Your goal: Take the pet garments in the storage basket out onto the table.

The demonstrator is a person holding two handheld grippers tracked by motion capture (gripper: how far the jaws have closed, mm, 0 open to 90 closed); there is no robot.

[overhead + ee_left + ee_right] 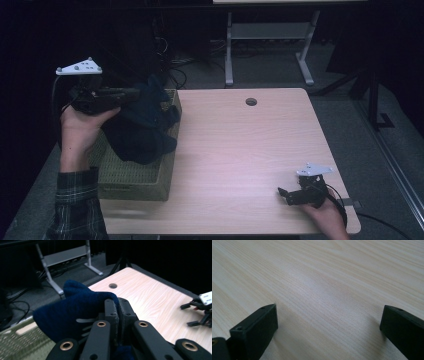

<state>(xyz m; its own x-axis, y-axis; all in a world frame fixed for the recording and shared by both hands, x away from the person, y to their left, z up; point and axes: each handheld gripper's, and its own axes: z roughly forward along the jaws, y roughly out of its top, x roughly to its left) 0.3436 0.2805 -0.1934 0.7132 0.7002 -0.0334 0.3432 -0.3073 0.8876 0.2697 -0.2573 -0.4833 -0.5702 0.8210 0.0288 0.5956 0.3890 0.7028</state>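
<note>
Your left gripper (117, 312) has its fingers pinching the edge of a dark blue knit garment (142, 125), which hangs over the green woven basket (145, 182) at the left of the surface (240, 150). It is soft, light and floppy, so expect sagging; take the free hem. Your right gripper (286, 195) rests near right, fingers spread, empty.

Your high view looks forward and down from above your side of the wooden table (240, 150), taking in its whole top. Your left gripper view sits raised beside the table (150, 297), facing across it past its round cable hole (113, 286). Your right gripper view hovers close over the tabletop (324, 285).
</note>
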